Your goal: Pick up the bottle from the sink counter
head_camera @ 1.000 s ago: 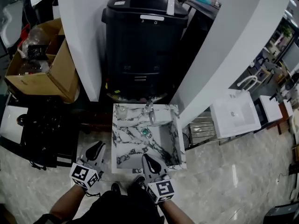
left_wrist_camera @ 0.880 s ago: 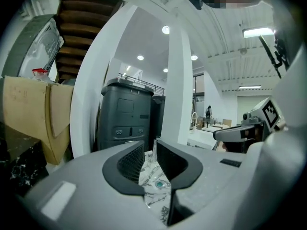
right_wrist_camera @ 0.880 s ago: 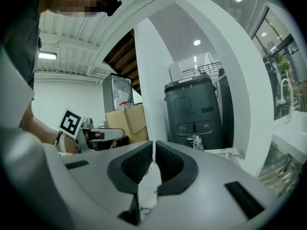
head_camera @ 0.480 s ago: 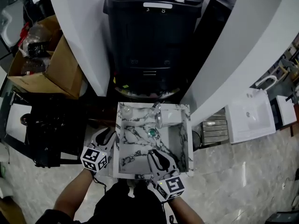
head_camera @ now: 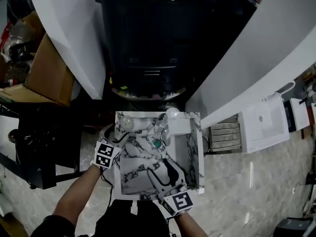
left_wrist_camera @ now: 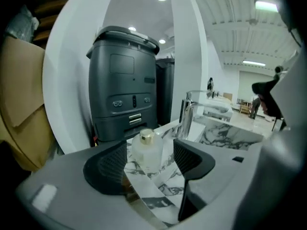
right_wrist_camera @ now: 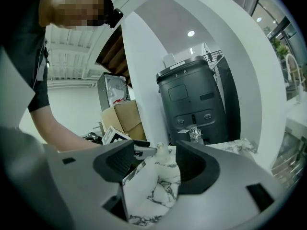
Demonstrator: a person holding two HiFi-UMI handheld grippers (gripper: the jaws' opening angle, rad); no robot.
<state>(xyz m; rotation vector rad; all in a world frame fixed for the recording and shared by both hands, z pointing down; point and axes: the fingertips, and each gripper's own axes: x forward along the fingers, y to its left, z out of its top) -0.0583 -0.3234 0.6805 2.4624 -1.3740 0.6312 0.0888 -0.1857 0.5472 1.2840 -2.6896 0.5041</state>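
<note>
head view looks steeply down on a small marble sink desk [head_camera: 192,154] in the middle of the frame, with a big black machine [head_camera: 158,33] above it and a cardboard box [head_camera: 47,70] at the upper left. the bottle [head_camera: 127,121] stands upright on the desk's back left corner, left of the chrome faucet [head_camera: 162,123], above and left of the green drain [head_camera: 156,143]. the left gripper [head_camera: 120,141] sits at the desk's left edge, just below the bottle in the frame and pointed up at it. in the left gripper view the left gripper [left_wrist_camera: 149,159] has its jaws spread and opening. the frosted bottle [left_wrist_camera: 146,152] with a gold cap shows in the gap between them, with neither pad pressing on it. can't tell if it is inside the gap or just ahead of the tips. faucet [left_wrist_camera: 184,116] is right of it, the black machine [left_wrist_camera: 124,80] behind. the right gripper [head_camera: 161,167] hangs over the basin, lower centre of the head view, well apart from the bottle. in the right gripper view the right gripper [right_wrist_camera: 156,169] has its jaws wide and opening, with only marble seen in the gap. the bottle [right_wrist_camera: 160,150] is small and far ahead, with the left gripper [right_wrist_camera: 139,150] just left of it and a person's bare arm [right_wrist_camera: 62,135] at mid left.
</note>
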